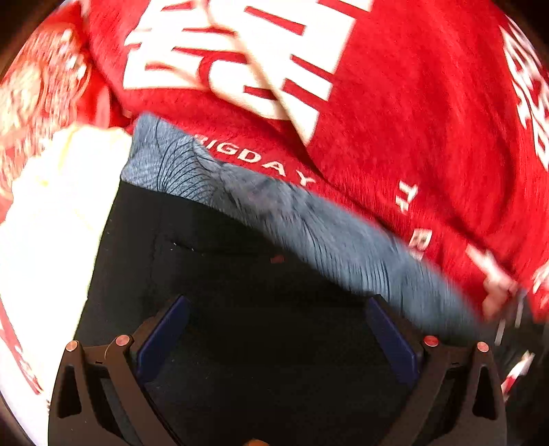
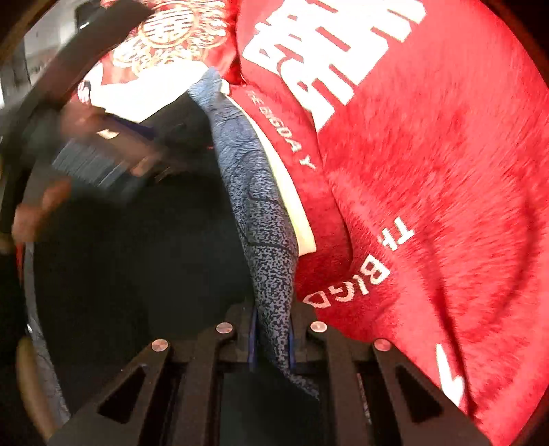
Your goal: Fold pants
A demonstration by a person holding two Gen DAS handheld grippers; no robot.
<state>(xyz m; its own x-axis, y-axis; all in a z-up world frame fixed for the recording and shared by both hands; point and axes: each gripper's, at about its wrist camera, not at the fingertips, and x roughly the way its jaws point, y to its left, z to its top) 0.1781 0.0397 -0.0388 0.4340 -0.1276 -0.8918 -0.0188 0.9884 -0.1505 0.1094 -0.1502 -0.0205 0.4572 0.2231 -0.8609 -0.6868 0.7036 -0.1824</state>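
pants (image 1: 212, 274), black with a blue-grey patterned lining or edge (image 1: 308, 219), spread over a red blanket (image 1: 411, 120) printed with big white characters and the words "bigday". in the left wrist view, filling the middle and lower frame from about 9 o'clock round to 4 o'clock, the patterned edge running diagonally from 11 o'clock down to 4 o'clock against the red. left tool (image 1: 278, 329) released, both blue-padded fingers (image 1: 161, 339) spread wide apart just above the black cloth, nothing between them; contact with the cloth impossible to tell. white cloth (image 1: 51, 212) at 9 o'clock, beside the black fabric. in the right wrist view, same pants (image 2: 137, 257) dark at 8 o'clock, with the patterned strip (image 2: 264, 240) rising from 6 o'clock toward 12 o'clock along the border of the red blanket (image 2: 429, 171). right tool (image 2: 272, 339) clenched on that patterned strip, fingers close together with the fabric pinched between the pads and bunched below them. cream band (image 2: 291, 192) just right of the strip, touching it. blurred left tool and hand (image 2: 103, 144) at 10 o'clock over the black cloth. ornate gold-and-white emblem on red (image 2: 171, 31) at 11 o'clock.
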